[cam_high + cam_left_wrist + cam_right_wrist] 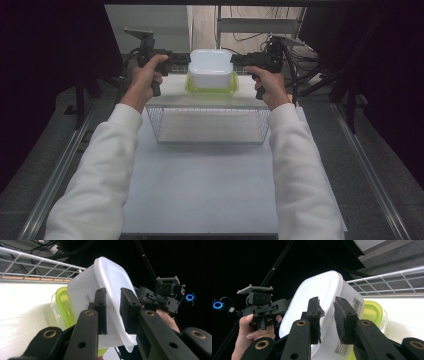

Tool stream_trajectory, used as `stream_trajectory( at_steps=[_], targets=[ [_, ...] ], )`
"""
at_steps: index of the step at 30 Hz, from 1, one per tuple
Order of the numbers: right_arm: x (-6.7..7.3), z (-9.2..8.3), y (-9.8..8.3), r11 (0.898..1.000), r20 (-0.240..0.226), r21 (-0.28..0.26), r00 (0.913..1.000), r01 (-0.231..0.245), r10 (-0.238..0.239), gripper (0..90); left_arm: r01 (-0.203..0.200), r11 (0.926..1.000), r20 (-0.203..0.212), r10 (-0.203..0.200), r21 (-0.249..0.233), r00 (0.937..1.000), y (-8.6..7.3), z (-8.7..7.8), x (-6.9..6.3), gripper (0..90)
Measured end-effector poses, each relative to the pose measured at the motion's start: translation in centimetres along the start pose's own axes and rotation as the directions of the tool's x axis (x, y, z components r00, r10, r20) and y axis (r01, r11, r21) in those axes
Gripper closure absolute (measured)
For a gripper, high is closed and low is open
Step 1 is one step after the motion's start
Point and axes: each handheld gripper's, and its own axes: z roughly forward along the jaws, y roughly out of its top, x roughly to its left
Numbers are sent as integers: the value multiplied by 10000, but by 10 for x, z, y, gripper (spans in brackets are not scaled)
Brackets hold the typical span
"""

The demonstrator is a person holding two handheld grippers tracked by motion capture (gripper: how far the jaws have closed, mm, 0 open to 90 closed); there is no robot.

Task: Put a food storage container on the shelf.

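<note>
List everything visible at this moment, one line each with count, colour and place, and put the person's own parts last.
Container: one, translucent white, upside down between both claws, beyond the basket.
Lid: one, green-rimmed, on the table below the container.
Wire basket: one, white, mid-table.
Table: one, white.
Left claw: one, black, jaws astride the container's rim.
Right claw: one, black, jaws astride the opposite rim.
Hands: two, in white sleeves.
</note>
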Motion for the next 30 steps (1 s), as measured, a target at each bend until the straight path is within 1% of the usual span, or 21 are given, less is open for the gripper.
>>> stream_trajectory(
  at_steps=[3,5,6,7,9,11,12,14,15,17,18,19,20,21,23,25,26,29,30],
  targets=[
    [0,1,0,10000,9,36,10000,9,-9,707,-123,9999,-33,123,-65,9999,-1,0,-1,747],
    [2,0,-1,9998,4,-137,9999,143,-143,663,-319,9992,-114,316,-222,9994,-2,-1,-4,717],
    [4,-1,-1,9994,26,-249,9997,241,-241,642,-373,9989,-89,371,-282,9993,-2,-2,-6,700],
    [5,-2,-1,9987,10,-348,9994,359,-359,625,-527,9980,-106,524,-337,9986,-2,-4,-7,682],
    [9,-5,-1,9970,66,-442,9979,643,-641,597,-953,9945,-346,939,-431,9950,-3,-8,-12,644],
    [11,-10,-1,9935,271,-480,9944,1035,-1023,570,-1280,9908,-553,1255,-433,9906,-5,-12,-16,605],
    [12,-12,-2,9923,313,-450,9930,1154,-1140,557,-1491,9880,-702,1459,-412,9868,-7,-15,-19,583],
    [15,-19,-4,9856,483,-376,9855,1647,-1628,530,-1800,9829,-905,1759,-397,9802,-11,-21,-23,542],
    [16,-23,-6,9817,581,-297,9808,1880,-1861,515,-1992,9792,-999,1947,-374,9758,-14,-24,-25,531],
    [19,-30,-9,9718,745,-153,9694,2355,-2337,490,-2311,9720,-1058,2256,-422,9684,-19,-31,-30,517],
    [20,-35,-11,9643,837,-57,9611,2647,-2633,479,-2532,9668,-1113,2480,-352,9624,-22,-36,-32,510],
    [21,-41,-14,9559,856,62,9523,2936,-2931,468,-2664,9634,-1135,2614,-307,9585,-25,-39,-33,501],
    [21,-45,-15,9514,859,125,9476,3078,-3077,456,-2829,9589,-1201,2783,-234,9530,-29,-43,-35,491],
    [21,-51,-18,9470,847,183,9432,3208,-3211,446,-2928,9560,-1256,2883,-183,9493,-32,-45,-36,479],
    [21,-59,-23,9416,763,239,9385,3359,-3367,435,-3152,9489,-1310,3105,-163,9415,-40,-52,-39,466],
    [20,-66,-29,9339,616,350,9320,3557,-3573,428,-3257,9453,-1206,3215,-161,9392,-47,-57,-41,448],
    [21,-68,-32,9317,543,425,9303,3608,-3627,424,-3293,9441,-1217,3252,-139,9378,-49,-58,-41,437],
    [22,-71,-38,9215,480,653,9212,3829,-3862,416,-3583,9336,-1334,3553,20,9252,-60,-63,-44,405],
    [22,-72,-41,9193,455,708,9194,3872,-3908,413,-3666,9304,-1389,3634,27,9212,-64,-64,-44,399]
  ],
)
